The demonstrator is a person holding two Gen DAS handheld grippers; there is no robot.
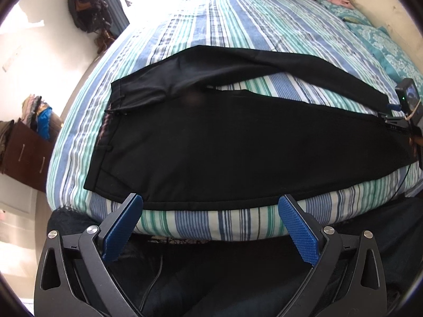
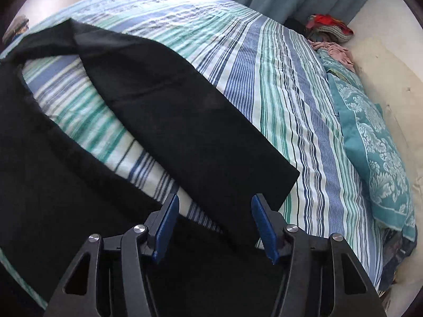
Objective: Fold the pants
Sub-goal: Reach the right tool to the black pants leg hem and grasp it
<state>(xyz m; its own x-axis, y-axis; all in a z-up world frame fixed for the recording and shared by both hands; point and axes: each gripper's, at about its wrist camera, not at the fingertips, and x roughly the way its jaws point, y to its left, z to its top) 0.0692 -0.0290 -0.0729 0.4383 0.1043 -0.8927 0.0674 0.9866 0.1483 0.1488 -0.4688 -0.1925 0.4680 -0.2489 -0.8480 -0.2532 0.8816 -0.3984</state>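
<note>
Right gripper (image 2: pixel 214 206) tilted down, fingers straddling pants (image 2: pixel 185 121) hem

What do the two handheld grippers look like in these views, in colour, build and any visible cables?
Both match: the left gripper and right gripper have black angular linkage arms with triangular cut-outs and round silver pivot pins. The jaws carry flat blue pads with a fine knurled texture. In the left wrist view, the right gripper's camera shows a green light, and a thin dark cable runs below the left gripper.
</note>
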